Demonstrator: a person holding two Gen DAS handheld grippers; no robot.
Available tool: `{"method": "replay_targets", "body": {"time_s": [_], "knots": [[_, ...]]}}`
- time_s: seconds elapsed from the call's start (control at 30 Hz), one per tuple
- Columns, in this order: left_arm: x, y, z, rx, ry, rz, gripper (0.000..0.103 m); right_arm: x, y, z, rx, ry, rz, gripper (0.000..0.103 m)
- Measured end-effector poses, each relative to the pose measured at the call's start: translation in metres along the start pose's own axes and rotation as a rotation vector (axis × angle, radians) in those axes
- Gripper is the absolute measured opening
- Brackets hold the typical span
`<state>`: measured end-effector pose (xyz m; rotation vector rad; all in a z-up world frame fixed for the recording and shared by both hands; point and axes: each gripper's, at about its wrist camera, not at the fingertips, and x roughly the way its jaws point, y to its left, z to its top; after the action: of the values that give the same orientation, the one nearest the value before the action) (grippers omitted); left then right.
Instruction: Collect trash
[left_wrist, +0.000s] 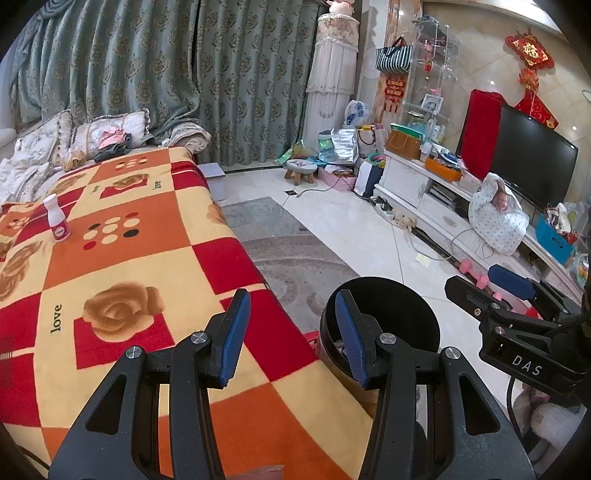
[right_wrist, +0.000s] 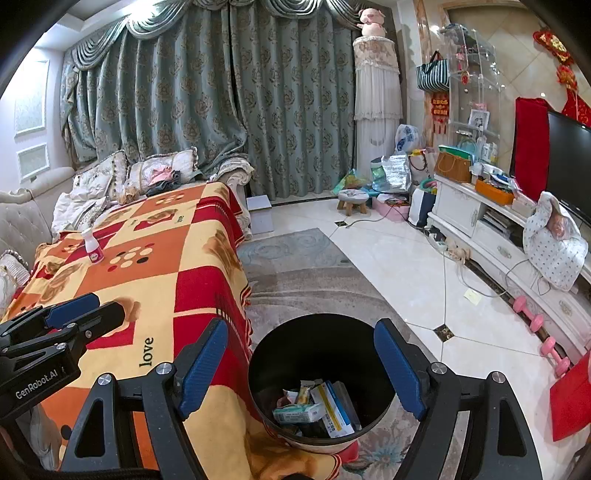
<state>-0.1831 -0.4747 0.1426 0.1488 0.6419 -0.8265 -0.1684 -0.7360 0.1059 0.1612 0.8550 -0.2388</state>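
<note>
The right gripper (right_wrist: 301, 373) hangs over the black bin (right_wrist: 317, 373), its blue-padded jaws standing wide apart with nothing between them. The bin stands on the rug (right_wrist: 295, 280) just beside the near edge of the blanket (right_wrist: 162, 258), a checked red, orange and cream cover with rose prints that drapes the sofa. Down in the bin lie several pieces of trash (right_wrist: 317, 406): small boxes, a tissue pack and a wrapper, heaped against the near wall. The left gripper (left_wrist: 291, 336) hovers over the blanket's near corner, jaws partly apart and empty; its right finger shows in front of the bin's rim (left_wrist: 384, 284) in the left wrist view. One white bottle (left_wrist: 57, 221) with a pink label stands upright on the blanket near its far left edge, well apart from both grippers and the bin. Pillows (right_wrist: 107, 177) lie piled at the far end of the sofa, beyond the blanket.
</note>
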Motion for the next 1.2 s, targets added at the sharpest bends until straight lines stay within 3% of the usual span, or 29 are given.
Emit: {"method": "replay_targets", "body": {"time_s": [1.2], "knots": [[0.002, -0.005, -0.003, -0.017, 0.019, -0.045, 0.046, 0.002, -0.006, -0.012, -0.007, 0.020, 0.003, 0.082]]}}
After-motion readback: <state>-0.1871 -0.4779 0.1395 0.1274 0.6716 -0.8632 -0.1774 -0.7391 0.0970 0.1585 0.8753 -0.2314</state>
